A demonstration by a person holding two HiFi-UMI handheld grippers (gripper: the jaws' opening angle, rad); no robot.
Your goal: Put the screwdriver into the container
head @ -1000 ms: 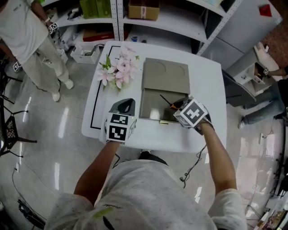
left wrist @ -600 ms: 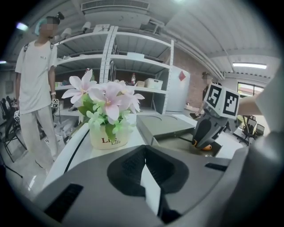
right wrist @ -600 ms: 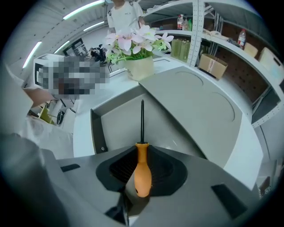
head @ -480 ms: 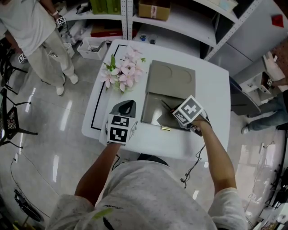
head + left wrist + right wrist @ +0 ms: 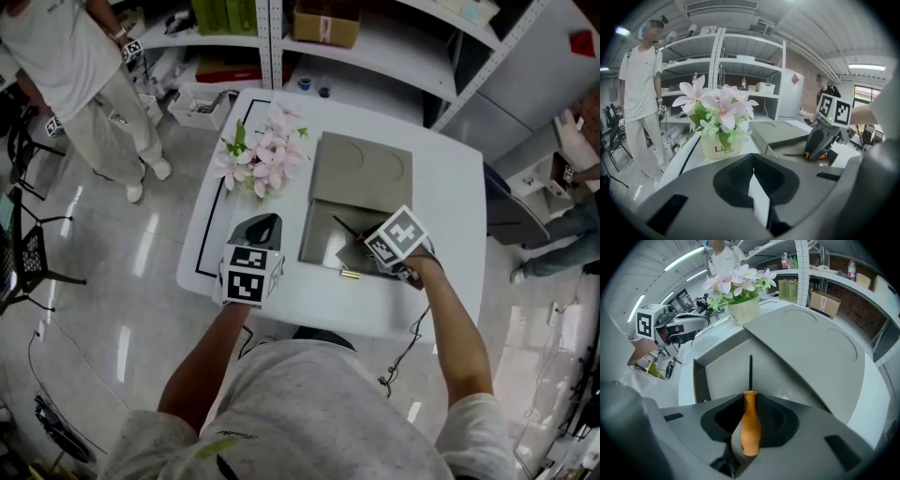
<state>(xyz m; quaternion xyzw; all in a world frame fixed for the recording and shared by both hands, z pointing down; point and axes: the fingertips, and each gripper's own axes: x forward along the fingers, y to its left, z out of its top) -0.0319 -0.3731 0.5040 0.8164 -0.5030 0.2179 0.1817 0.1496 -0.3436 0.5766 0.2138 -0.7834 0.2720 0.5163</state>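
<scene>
A grey container (image 5: 322, 246) lies open on the white table (image 5: 450, 187), its lid (image 5: 361, 173) folded back behind it. My right gripper (image 5: 364, 246) hangs over the container's right front part, shut on the orange handle of a screwdriver (image 5: 750, 420). The black shaft (image 5: 750, 371) points out over the container's floor (image 5: 726, 376). My left gripper (image 5: 262, 228) rests on the table left of the container, jaws shut with nothing between them (image 5: 752, 176). In the left gripper view the right gripper (image 5: 822, 140) holds the screwdriver (image 5: 797, 154) level.
A pot of pink flowers (image 5: 262, 159) stands at the table's back left, close to the lid. A small brass piece (image 5: 350, 276) lies by the container's front edge. A person (image 5: 84, 75) stands on the floor at left, shelves (image 5: 375, 37) behind the table.
The right gripper with the screwdriver has shifted slightly left over the container. The left gripper has stayed put. The head view itself has drifted a little.
</scene>
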